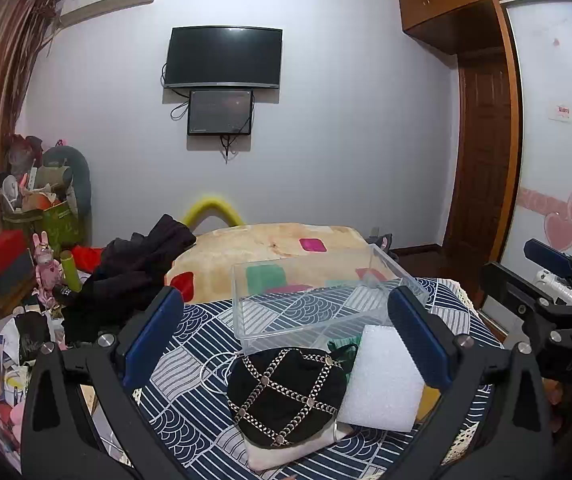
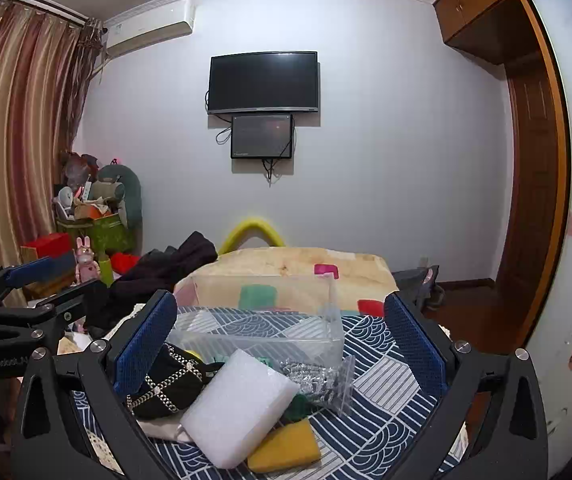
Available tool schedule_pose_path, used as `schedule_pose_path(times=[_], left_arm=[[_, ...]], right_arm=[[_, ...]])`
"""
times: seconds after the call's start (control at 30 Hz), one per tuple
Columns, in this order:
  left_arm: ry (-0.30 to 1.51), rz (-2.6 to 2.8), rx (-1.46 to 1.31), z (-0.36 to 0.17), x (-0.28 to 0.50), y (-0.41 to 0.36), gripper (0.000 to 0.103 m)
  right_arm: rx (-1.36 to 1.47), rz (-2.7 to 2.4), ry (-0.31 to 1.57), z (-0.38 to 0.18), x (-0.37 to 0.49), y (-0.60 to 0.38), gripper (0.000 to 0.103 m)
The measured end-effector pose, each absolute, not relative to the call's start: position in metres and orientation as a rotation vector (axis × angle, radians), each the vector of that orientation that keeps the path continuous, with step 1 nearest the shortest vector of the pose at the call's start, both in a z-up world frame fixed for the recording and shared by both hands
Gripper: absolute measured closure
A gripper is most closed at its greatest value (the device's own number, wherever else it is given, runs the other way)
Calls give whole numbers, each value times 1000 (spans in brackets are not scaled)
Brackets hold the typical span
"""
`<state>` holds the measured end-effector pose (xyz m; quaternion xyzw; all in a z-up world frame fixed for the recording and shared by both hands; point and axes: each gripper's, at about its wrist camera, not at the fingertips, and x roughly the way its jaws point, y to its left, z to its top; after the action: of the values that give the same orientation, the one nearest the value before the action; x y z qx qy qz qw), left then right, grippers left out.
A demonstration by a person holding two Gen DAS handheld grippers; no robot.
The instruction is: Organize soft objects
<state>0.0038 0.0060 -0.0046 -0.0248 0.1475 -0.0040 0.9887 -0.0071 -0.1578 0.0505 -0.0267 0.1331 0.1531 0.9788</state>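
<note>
Soft items heaped on a patterned bed cover (image 1: 189, 412), just in front of an empty clear box (image 1: 310, 300), the likely container for them. A black pouch (image 1: 286, 396) touches a white foam block (image 2: 237, 408); a yellow sponge (image 2: 286, 450) and a small plastic bag (image 2: 326, 380) lie beside the block. The left gripper (image 1: 286, 344) and right gripper (image 2: 281, 344) hover before the heap, fingers spread wide and holding nothing, seemingly poised for a first pick.

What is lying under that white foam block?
The white foam block rests partly on a yellow sponge and something green, and leans against the black pouch. Whatever else lies beneath it is covered.
</note>
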Motion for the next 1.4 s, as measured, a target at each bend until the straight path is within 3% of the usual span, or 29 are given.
schedule_pose_path(times=[1.4], left_arm=[[290, 3, -54, -6, 0, 6, 0]], right_arm=[[-44, 309, 267, 49, -8, -158, 0]])
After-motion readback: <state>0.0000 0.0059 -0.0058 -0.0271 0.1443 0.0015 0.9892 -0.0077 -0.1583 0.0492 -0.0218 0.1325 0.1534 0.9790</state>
